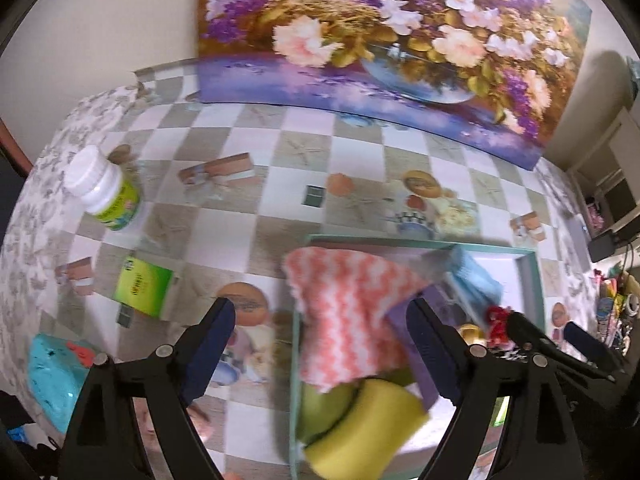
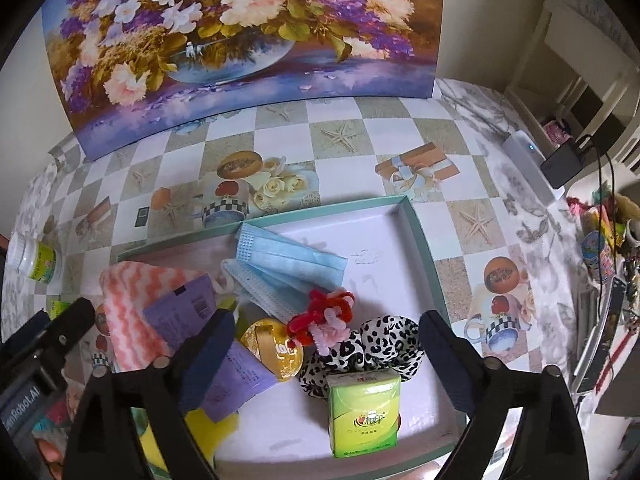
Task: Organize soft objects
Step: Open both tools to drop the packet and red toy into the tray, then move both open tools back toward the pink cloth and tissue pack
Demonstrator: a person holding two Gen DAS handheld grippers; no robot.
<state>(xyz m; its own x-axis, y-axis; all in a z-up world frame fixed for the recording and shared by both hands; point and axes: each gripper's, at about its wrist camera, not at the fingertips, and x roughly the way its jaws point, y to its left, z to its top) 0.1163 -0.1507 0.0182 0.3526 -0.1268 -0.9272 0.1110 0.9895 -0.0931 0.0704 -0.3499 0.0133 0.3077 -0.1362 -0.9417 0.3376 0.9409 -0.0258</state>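
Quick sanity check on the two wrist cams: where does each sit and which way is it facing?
Left wrist: on the left gripper, pointing steeply down at the tray's left end, over the pink-and-white cloth and yellow sponge; own open fingers show, plus the right gripper.
Right wrist: on the right gripper, steeply down over the tray's middle, above the green tissue pack; own open fingers show, left gripper at the left edge.
Shared: tray, cloth, blue masks, flower painting.
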